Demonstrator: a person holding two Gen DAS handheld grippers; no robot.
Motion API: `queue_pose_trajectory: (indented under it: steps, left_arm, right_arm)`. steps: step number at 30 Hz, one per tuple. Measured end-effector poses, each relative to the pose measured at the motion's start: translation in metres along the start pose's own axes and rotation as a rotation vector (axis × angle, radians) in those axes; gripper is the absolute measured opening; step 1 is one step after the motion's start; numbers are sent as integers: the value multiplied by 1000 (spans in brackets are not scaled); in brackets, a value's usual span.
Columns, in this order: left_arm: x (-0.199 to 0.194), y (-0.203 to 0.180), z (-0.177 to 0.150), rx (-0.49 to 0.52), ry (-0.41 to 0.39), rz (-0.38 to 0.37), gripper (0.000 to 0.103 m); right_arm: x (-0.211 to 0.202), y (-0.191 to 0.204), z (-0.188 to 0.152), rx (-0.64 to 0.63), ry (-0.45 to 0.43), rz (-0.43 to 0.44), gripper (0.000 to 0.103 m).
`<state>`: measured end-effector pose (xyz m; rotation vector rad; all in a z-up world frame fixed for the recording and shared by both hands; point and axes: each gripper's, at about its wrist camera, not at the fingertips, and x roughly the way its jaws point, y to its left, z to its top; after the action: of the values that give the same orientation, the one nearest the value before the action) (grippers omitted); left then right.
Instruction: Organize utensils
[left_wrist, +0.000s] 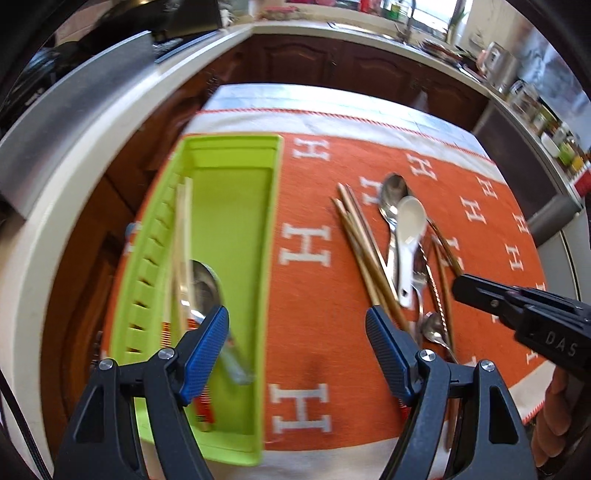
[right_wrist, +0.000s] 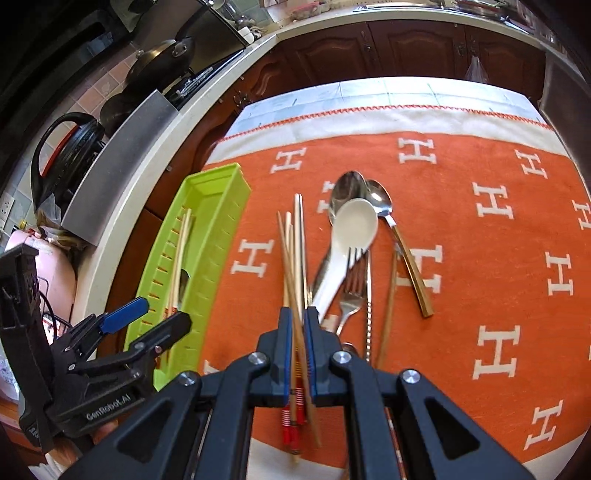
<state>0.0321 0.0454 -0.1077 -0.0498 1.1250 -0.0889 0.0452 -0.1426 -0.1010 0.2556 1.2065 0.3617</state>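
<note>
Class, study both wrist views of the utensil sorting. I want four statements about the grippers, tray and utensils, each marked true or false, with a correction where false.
1. The right gripper is shut on chopsticks. True.
2. The left gripper is shut on a fork. False: it is open and holds nothing.
3. The green tray already holds a metal spoon. True.
4. The white spoon lies in the tray. False: it lies on the orange cloth.

Green tray (right_wrist: 221, 192) holds chopsticks (left_wrist: 183, 236) and a spoon (left_wrist: 203, 284); beside it lie chopsticks (right_wrist: 291, 251), spoons (right_wrist: 351, 192), a fork (right_wrist: 351, 280).
</note>
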Motion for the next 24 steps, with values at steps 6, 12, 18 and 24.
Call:
queue_pose_trajectory:
  steps: [6,12,18,24]
  left_arm:
    - [14,-19,-7,45,3,22,75]
    - [15,-25,-10,88,-10,62,75]
    - [13,-13,-7,50,-17,37,75]
    - [14,-8,-5,38,-17,18,75]
  right_arm:
    - [18,0,-8,-68,34,25,7]
    - [39,7,-12,-137,82,18,7]
    - [52,7,-17,-152,124,22,7]
    - [54,16,-22,-202,119,-12,7]
